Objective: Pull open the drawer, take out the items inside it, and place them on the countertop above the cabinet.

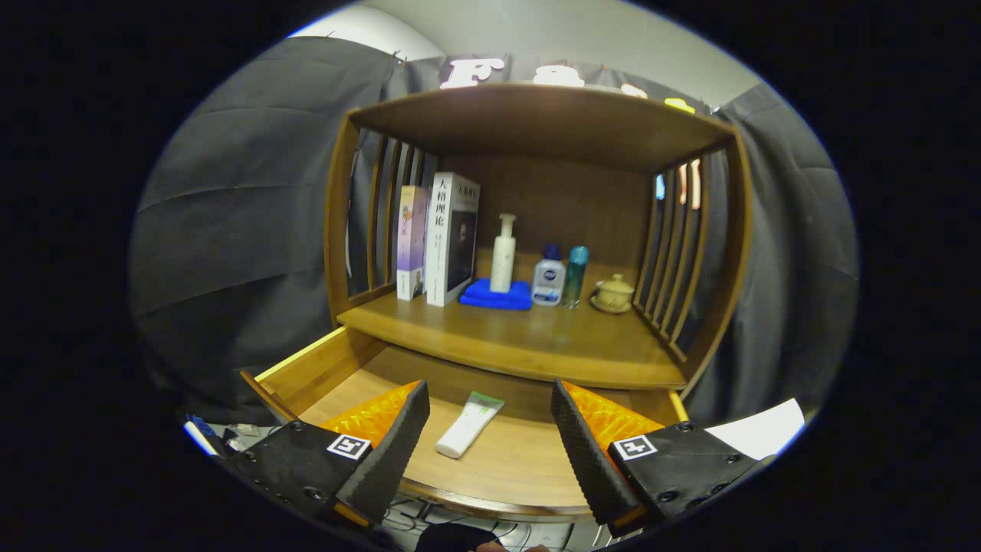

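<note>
Now, with the brown wooden cabinet's pulled-out drawer [322, 368] open below its bench [521, 337], your tool [490, 429] hangs wide and empty over the white squeeze tube [467, 425], so lower and close on it.

The tongs [487, 437] stand spread apart — ribbed pads, square coded markers, and what look like screws.
</note>
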Motion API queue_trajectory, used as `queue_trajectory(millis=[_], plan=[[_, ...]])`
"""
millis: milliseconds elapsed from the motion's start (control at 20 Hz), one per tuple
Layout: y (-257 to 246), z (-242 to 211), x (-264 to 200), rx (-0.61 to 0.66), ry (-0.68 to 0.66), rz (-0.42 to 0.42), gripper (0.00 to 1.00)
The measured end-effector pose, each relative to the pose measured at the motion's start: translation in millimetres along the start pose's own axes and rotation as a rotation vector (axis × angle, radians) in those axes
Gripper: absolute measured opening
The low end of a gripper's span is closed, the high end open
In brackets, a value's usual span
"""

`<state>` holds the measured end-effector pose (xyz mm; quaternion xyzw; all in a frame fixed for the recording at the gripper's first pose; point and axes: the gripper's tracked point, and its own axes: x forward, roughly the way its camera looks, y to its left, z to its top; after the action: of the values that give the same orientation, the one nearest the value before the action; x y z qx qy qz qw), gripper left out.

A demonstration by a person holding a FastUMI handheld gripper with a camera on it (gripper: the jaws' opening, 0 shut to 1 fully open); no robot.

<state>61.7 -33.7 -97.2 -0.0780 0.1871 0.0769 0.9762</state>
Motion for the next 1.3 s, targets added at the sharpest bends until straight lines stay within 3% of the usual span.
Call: queue_trajectory(millis=[700, 1050, 1300], plan=[[24.3, -72.0, 106.6, -0.002, 0.549, 0.154, 0.99], [26.5, -101.4, 140.4, 0.048, 0.715, 0.151, 0.98], [24.2, -121.2, 153.2, 0.006, 0.814, 0.138, 0.97]])
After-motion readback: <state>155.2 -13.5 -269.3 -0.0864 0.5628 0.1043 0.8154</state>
